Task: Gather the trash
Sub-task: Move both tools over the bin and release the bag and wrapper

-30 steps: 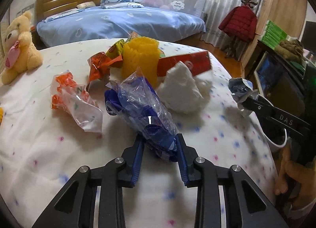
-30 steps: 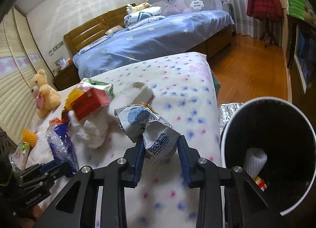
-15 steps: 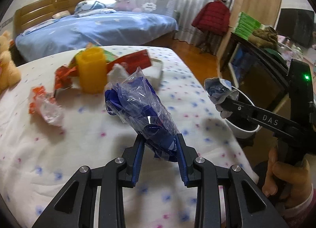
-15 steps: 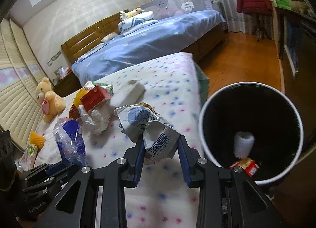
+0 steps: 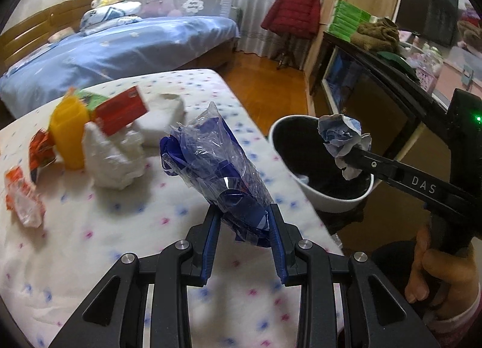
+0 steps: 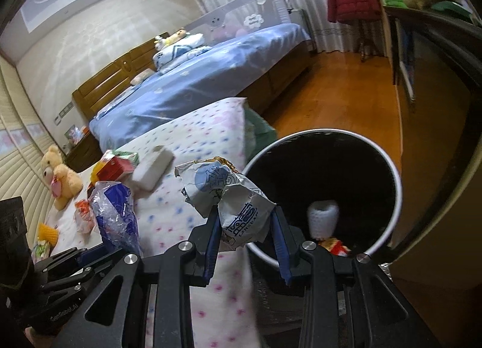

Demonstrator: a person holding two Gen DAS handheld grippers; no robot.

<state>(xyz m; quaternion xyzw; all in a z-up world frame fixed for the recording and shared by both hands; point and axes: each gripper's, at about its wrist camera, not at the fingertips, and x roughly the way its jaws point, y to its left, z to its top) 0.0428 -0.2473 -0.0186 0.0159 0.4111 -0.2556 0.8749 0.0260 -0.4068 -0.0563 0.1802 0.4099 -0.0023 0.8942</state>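
Observation:
My left gripper [image 5: 244,221] is shut on a crumpled blue and clear plastic bag [image 5: 217,164], held above the dotted white bedsheet [image 5: 120,227] near its right edge. My right gripper [image 6: 244,224] is shut on a crumpled white and blue paper wrapper [image 6: 229,194], at the near rim of the white trash bin [image 6: 388,167] with its black inside. In the left wrist view the wrapper [image 5: 343,140] hangs over the bin [image 5: 331,200]. The plastic bag [image 6: 114,215] also shows at the lower left of the right wrist view.
More trash lies on the sheet: a yellow cup [image 5: 67,134], a red box [image 5: 120,109], white crumpled plastic [image 5: 111,155], orange wrappers [image 5: 22,197]. The bin holds a white roll [image 6: 322,215] and a red packet [image 6: 334,247]. A teddy bear [image 6: 60,176], blue bed [image 5: 120,46] and dark cabinet [image 5: 376,88] surround.
Both grippers have swung right with their loads still gripped. The bin has come into the left wrist view, and the wrapper now hangs at the bin's rim.

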